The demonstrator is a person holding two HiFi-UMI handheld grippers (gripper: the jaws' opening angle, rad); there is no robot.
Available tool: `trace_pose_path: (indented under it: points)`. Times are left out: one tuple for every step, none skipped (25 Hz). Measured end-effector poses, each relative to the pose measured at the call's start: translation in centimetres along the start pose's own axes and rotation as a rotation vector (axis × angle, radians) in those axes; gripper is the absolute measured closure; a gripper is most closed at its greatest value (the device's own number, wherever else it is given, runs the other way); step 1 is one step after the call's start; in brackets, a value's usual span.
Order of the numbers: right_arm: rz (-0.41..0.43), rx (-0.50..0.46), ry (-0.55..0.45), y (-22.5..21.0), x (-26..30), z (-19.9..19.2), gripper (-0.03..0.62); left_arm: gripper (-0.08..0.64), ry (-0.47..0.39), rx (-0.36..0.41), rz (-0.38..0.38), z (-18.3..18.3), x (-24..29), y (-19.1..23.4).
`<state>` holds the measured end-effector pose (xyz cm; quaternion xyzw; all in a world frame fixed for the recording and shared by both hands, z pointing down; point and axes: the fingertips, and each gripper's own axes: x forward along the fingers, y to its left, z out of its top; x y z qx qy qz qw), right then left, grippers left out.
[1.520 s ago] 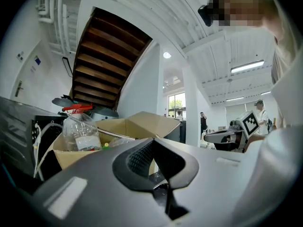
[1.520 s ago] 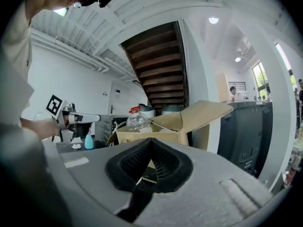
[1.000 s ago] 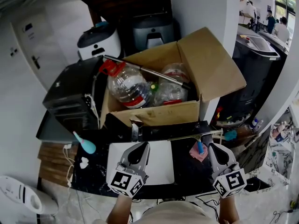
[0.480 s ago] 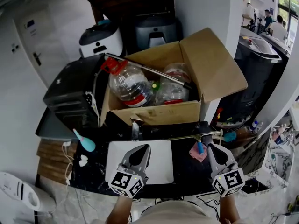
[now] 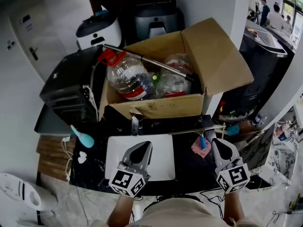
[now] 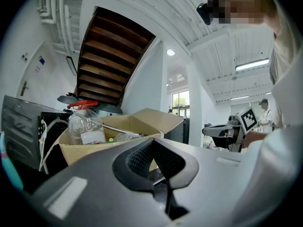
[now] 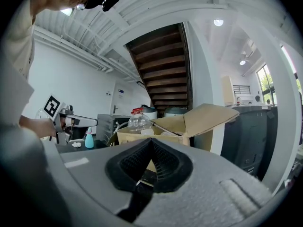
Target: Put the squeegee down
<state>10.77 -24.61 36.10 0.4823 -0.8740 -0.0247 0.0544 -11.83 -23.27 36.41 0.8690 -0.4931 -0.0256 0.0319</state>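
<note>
Little has shifted since a second ago: both grippers sit over the same spots on the dark counter [image 5: 189, 171], and only my head view has tipped a touch. My left gripper [image 5: 144, 146] is closed on nothing, its tip over the white board [image 5: 163, 162]. My right gripper [image 5: 214, 142] is also pinched together and empty. The squeegee [image 5: 196, 131] lies flat on the counter just ahead of it, with its blue handle resting on a pink cloth [image 5: 195, 149] just beside the right tip. Behind stands an open cardboard box [image 5: 222, 60] with a big plastic bottle [image 5: 125, 74] inside.
</note>
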Motion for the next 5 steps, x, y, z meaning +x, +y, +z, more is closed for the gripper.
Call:
trace_pose_path:
  points:
    - [0.002, 0.0, 0.002, -0.1, 0.12, -0.12, 0.591, 0.545, 0.004, -0.001, 0.002, -0.06, 0.14, 0.02]
    - [0.004, 0.0, 0.005, -0.23, 0.25, -0.25, 0.591, 0.545, 0.005, -0.001, 0.003, -0.1, 0.31, 0.03]
    - [0.005, 0.0, 0.009, -0.37, 0.38, -0.38, 0.591, 0.545, 0.005, 0.0, 0.004, -0.15, 0.48, 0.03]
    - [0.007, 0.0, 0.012, -0.51, 0.5, -0.52, 0.591, 0.545, 0.005, 0.0, 0.004, -0.24, 0.66, 0.04]
    - [0.009, 0.001, 0.015, -0.66, 0.62, -0.66, 0.591, 0.545, 0.004, 0.0, 0.005, -0.33, 0.83, 0.06]
